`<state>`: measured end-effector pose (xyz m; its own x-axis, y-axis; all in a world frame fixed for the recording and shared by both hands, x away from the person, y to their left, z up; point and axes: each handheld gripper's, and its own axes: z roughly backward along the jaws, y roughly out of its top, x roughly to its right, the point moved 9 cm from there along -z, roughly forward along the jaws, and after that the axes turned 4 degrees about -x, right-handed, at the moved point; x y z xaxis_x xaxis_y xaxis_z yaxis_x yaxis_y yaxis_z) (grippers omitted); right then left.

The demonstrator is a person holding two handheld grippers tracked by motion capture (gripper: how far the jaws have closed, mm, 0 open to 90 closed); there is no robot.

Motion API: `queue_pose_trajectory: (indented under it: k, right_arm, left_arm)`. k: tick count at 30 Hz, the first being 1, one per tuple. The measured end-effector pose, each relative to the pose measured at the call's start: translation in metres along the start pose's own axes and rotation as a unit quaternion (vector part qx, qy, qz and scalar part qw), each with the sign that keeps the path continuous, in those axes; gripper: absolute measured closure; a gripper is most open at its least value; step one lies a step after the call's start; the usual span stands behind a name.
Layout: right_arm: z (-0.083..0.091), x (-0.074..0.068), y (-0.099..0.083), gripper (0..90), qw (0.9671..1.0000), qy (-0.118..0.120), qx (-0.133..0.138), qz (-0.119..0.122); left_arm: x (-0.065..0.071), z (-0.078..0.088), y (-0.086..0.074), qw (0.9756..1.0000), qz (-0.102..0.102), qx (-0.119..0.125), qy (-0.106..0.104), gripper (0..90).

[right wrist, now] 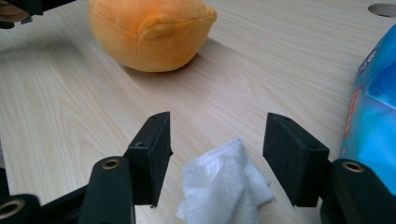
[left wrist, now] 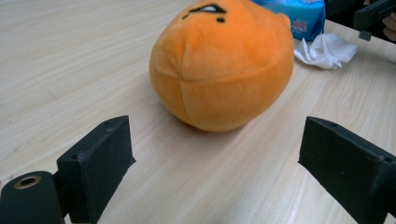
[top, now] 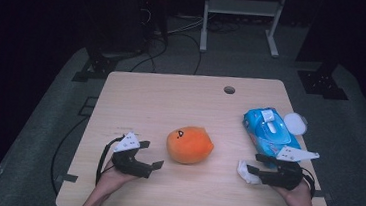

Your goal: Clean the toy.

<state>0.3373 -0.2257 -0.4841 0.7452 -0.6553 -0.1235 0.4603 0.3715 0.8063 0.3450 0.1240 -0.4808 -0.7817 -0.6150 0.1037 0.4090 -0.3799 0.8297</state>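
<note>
High view first: a pale wood-grain table (top: 171, 97) carries a rounded orange plush toy (top: 189, 144) near its middle, soft and seamed, with small black stitched marks on top. Left of the toy sits the left gripper (top: 152, 155), its black angular jaws spread wide and pointed at the plush, with bare tabletop between them. From the left gripper view the plush (left wrist: 222, 65) lies just ahead of the two blocky matte jaws and apart from them, its short nap and crossing seams plain to see.

At the table's right side the right gripper (top: 248, 172) points at a crumpled white wipe (top: 246, 173). In the right gripper view this wipe (right wrist: 224, 186), thin, creased and lightly embossed, lies on the wood between the two jaws, which stand partly open; the pads sit either side of it without pressing on it. Behind that gripper lies a glossy blue wet-wipe pack (top: 270, 131), soft-sided, with a white flip lid, and a round white disc (top: 295, 124) just beside its far corner.
</note>
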Motion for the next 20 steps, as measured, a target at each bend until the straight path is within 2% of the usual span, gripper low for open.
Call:
queue_pose_trajectory:
  k: [10,16,20]
  right_arm:
    - [0.0,-0.002,-0.002,39.9,1.0,-0.001,-0.002,0.002]
    - [0.001,-0.003,-0.005,39.8,0.9999,-0.007,0.001,0.007]
    - [0.004,-0.002,-0.005,38.1,0.9996,-0.018,0.019,0.007]
  left_arm:
    - [-0.001,0.006,-0.017,0.9999,0.009,-0.007,0.009,9.2]
    - [0.0,0.002,-0.024,0.9996,0.0,-0.02,0.019,8.8]
    - [-0.002,-0.002,-0.027,0.9993,-0.006,-0.03,0.022,8.8]
